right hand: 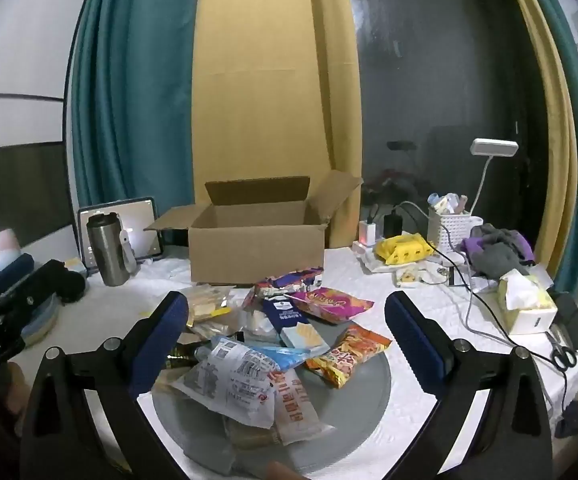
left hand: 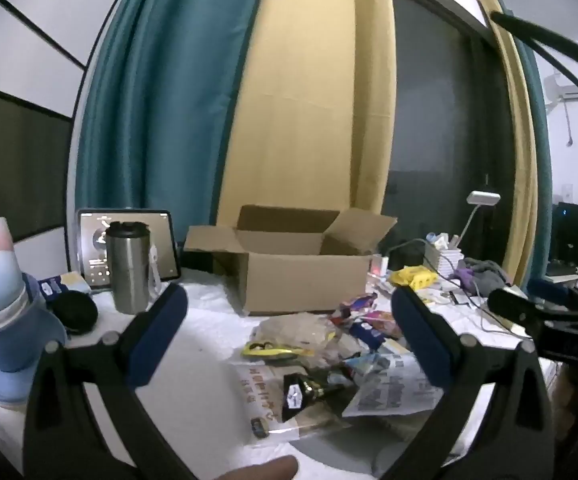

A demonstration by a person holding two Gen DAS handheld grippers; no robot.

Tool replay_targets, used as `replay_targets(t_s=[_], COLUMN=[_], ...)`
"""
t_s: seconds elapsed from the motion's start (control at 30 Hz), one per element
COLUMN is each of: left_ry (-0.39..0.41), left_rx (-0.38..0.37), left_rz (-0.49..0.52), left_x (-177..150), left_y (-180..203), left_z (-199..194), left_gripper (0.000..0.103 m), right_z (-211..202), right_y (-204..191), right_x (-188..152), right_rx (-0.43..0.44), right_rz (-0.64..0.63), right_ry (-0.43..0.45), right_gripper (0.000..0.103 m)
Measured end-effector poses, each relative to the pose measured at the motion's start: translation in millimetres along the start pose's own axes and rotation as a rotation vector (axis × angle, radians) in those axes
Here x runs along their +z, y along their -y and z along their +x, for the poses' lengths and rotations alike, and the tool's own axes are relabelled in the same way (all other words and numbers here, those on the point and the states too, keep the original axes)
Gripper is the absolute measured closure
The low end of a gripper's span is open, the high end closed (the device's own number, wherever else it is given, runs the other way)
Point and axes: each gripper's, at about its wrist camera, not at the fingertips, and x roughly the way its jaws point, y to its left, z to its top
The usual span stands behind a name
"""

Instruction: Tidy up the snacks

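White-covered table [right hand: 369, 280] before teal and mustard curtains. Heap of loose snack packets [right hand: 273, 344] lies on a round grey tray [right hand: 369, 384] at table centre: orange crinkled bag, pink bag, navy wafer pack, white printed pouches, none yet sorted. Open brown cardboard box [right hand: 257, 240] stands just behind the heap, flaps up, looks empty from here. Right gripper [right hand: 287, 328] hovers over the heap, tilted down, jaws wide apart, nothing between. Left gripper [left hand: 289, 328] level, jaws likewise apart and empty. Steel tumbler [right hand: 107, 248] well off to the left. Judgement: opening step, first pick pending. Next move calls for lowering onto one top packet, closing gently on its edge; the slippery overlapping bags may drag neighbours along.
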Motion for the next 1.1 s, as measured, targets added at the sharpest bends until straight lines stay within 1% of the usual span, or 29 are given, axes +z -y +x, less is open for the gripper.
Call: replay_targets(t_s=[0.07,0.1,0.13,0.17,0.2,0.3,0.37,0.43,1.1], left_ry=[-0.003,-0.006,-0.007,-0.032,-0.037,-0.039,-0.044,-0.042,-0.044], left_rx=[-0.005,-0.008,-0.011,-0.005,0.0,-0.006,-0.015,-0.024,-0.017], left_rz=[-0.019,-0.001,-0.007,-0.016,-0.031,-0.031,-0.025,-0.009,-0.016], left_x=[-1.1,1.1,0.7,0.6,2.3,2.1,2.9,1.4,0.4], left_y=[-1.7,-0.6,-0.5,1.1,0.3,-4.3,-5.4,1.3,-4.6], left_z=[-3.4,-4.6,-7.9,-3.2,-1.2,2.9,3.5,-0.4,-0.2], left_gripper=[0.0,0.0,0.0,0.0,0.0,0.0,0.0,0.0,0.0], right_z=[1.9,-0.1,-0.4,0.2,2.2,2.7,3.9,2.5,5.2], right_y=[-3.8,-1.9,-1.7,-2.0,-3.9,5.3,-3.6,-2.0,-4.2], right_x=[-2.6,-1.8,-1.7,-2.1,-1.7,-4.3,-8.0,-8.6,-6.3], right_rx=[0.008,0.011,0.011,0.01,0.007,0.01,-0.001,0.001,0.004], right_rz=[0.005,0.021,0.022,0.022,0.014,0.009,-0.009,-0.005,0.001], right_ry=[-0.011,-0.008,-0.011,-0.013,-0.026,-0.039,-0.045,-0.044,-0.056], right_gripper=[0.002,0.002,0.002,0.002,0.002,0.002,0.002,0.002,0.002])
